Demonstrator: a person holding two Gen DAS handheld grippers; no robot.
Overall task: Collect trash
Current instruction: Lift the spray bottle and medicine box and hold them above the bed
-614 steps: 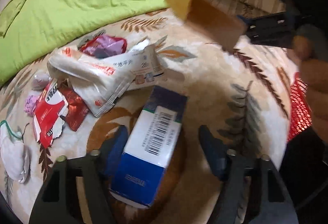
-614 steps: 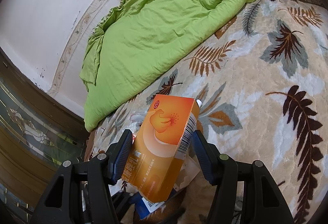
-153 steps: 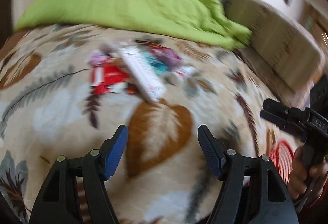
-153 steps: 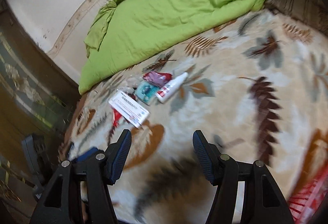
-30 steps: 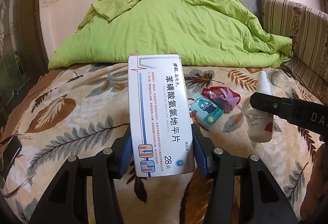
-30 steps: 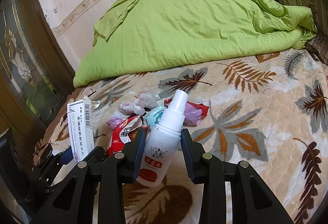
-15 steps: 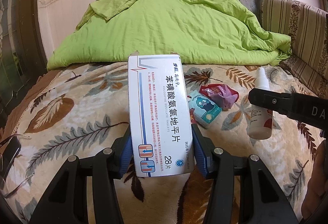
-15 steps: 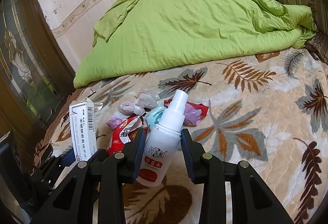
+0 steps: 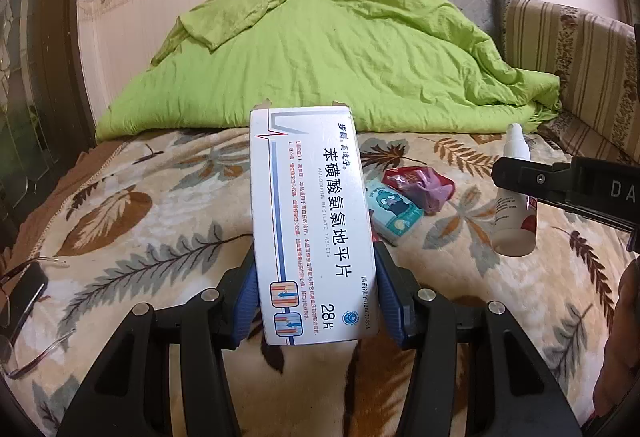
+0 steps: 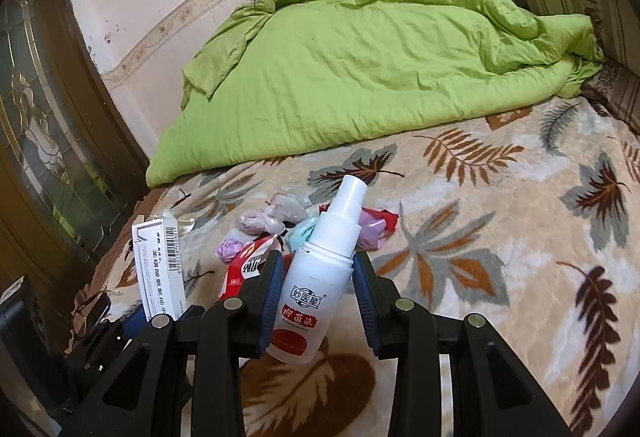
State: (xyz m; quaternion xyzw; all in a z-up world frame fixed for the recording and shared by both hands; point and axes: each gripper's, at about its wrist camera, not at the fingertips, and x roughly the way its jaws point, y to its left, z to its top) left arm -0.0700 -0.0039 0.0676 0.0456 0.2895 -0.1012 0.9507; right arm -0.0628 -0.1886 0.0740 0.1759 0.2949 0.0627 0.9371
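My left gripper (image 9: 316, 289) is shut on a white medicine box (image 9: 310, 221) with blue and red print, held upright above the leaf-patterned blanket (image 9: 140, 221). My right gripper (image 10: 318, 297) is shut on a white spray bottle (image 10: 316, 277) with a red label, nozzle pointing away. In the left wrist view that spray bottle (image 9: 514, 213) hangs at the right under the other gripper's black body. The medicine box (image 10: 160, 273) shows at the left of the right wrist view. Loose wrappers lie on the blanket: a red-purple one (image 9: 420, 185), a teal packet (image 9: 394, 209), red packets (image 10: 248, 265).
A rumpled green duvet (image 9: 328, 65) covers the far half of the bed. Striped cushions (image 9: 580, 57) line the right side. Glasses and a dark phone (image 9: 24, 297) lie at the blanket's left edge. A dark wooden door (image 10: 36, 141) stands at the left.
Both grippers have risen slightly with the box and the bottle still held. The wrappers on the blanket have not moved.
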